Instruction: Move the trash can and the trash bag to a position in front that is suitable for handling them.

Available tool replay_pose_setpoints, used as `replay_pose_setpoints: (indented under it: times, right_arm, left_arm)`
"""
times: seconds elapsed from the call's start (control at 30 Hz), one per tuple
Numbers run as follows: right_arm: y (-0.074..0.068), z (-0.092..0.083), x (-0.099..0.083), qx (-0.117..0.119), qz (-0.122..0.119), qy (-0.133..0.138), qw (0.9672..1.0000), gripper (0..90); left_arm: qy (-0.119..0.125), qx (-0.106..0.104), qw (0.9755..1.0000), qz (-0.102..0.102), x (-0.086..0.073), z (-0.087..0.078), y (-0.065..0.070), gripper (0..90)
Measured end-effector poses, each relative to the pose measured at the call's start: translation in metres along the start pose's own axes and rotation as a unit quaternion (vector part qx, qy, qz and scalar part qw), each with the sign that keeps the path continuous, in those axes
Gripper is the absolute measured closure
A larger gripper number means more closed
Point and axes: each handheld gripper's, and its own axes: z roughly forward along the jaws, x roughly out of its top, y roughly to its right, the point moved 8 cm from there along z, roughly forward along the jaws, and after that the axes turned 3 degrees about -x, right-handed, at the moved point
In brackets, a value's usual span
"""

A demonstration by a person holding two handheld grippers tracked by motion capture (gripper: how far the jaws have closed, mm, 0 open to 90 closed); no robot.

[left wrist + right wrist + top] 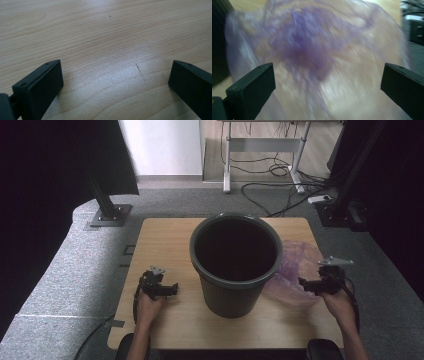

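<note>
Two wide-open claws, right claw (306,282) beside crumpled, see-through purple plastic bag (295,265), left claw (172,287) over bare table (165,240)

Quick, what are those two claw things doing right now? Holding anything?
Left gripper: open, holding nothing, over bare wooden table.
Right gripper: open, holding nothing, aimed at the purple plastic bag beside the bin.

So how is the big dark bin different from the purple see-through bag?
The dark green plastic bin stands upright and stiff; the thin purple plastic bag lies crumpled and flat. The bin is solid dark, the bag see-through. Both sit on the wooden table.
</note>
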Motion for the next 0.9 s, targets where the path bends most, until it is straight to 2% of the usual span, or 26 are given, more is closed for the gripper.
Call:
replay_pose_setpoints:
  times: [0.03, 0.07, 0.1, 0.13, 0.17, 0.2, 0.27, 0.37, 0.43, 0.47, 0.5, 0.53, 0.57, 0.7, 0.9]
  right_arm:
    - [0.0, 0.0, 0.0, 0.0, 0.0, 0.0, 1.0, 0.0]
    - [-0.005, 0.016, 0.013, 0.009, -0.001, -0.011, 0.9999, 0.0]
    - [-0.005, 0.016, 0.013, 0.009, -0.001, -0.011, 0.9999, 0.0]
    - [-0.009, 0.024, 0.019, 0.017, -0.004, -0.014, 0.9997, 0.0]
    - [-0.02, 0.042, 0.029, 0.038, -0.014, -0.022, 0.9989, 0.0]
    - [-0.02, 0.042, 0.029, 0.038, -0.014, -0.022, 0.9989, 0.0]
    - [-0.023, 0.065, 0.033, 0.02, -0.034, -0.04, 0.9984, 0.0]
    - [-0.019, 0.103, 0.022, 0.008, -0.046, -0.085, 0.9953, 0.0]
    - [-0.015, 0.119, 0.008, 0.001, -0.058, -0.113, 0.9919, 0.0]
    - [-0.015, 0.123, 0.0, 0.004, -0.056, -0.122, 0.991, 0.0]
    - [-0.016, 0.125, -0.007, 0.014, -0.053, -0.13, 0.9899, 0.0]
    - [-0.017, 0.125, -0.012, 0.022, -0.046, -0.125, 0.9909, 0.5]
    - [-0.017, 0.121, -0.018, 0.034, -0.029, -0.115, 0.9924, 0.0]
    - [-0.019, 0.103, -0.036, 0.042, -0.018, -0.106, 0.9933, 0.0]
    - [-0.017, 0.07, -0.069, 0.03, -0.001, -0.073, 0.9969, 0.0]
  left_arm:
    - [0.0, 0.0, 1.0, 0.0, 0.0, 0.0, 0.0, 0.0]
    - [0.0, 0.0, 1.0, 0.0, 0.0, 0.0, 0.0, 0.0]
    - [0.0, 0.0, 1.0, 0.0, 0.0, 0.0, 0.0, 0.0]
    - [0.0, 0.0, 1.0, 0.0, 0.0, 0.0, 0.0, 0.0]
    - [0.0, 0.0, 1.0, 0.0, 0.0, 0.0, 0.0, 0.0]
    - [0.0, 0.0, 1.0, 0.0, 0.0, 0.0, 0.0, 0.0]
    - [0.0, 0.0, 1.0, 0.0, 0.0, 0.0, 0.0, 0.0]
    - [0.0, 0.0, 1.0, 0.0, 0.0, 0.0, 0.0, 0.0]
    - [0.0, 0.0, 1.0, 0.0, 0.0, 0.0, 0.0, 0.0]
    - [0.0, 0.0, 1.0, 0.0, 0.0, 0.0, 0.0, 0.0]
    - [0.0, 0.0, 1.0, 0.0, 0.0, 0.0, 0.0, 0.0]
    - [0.0, 0.0, 1.0, 0.0, 0.0, 0.0, 0.0, 0.0]
    - [0.0, 0.0, 1.0, 0.0, 0.0, 0.0, 0.0, 0.0]
    - [0.0, 0.001, 1.0, 0.0, 0.0, 0.0, 0.0, 0.0]
    - [0.0, -0.002, 1.0, 0.001, -0.001, -0.001, 0.003, 0.0]
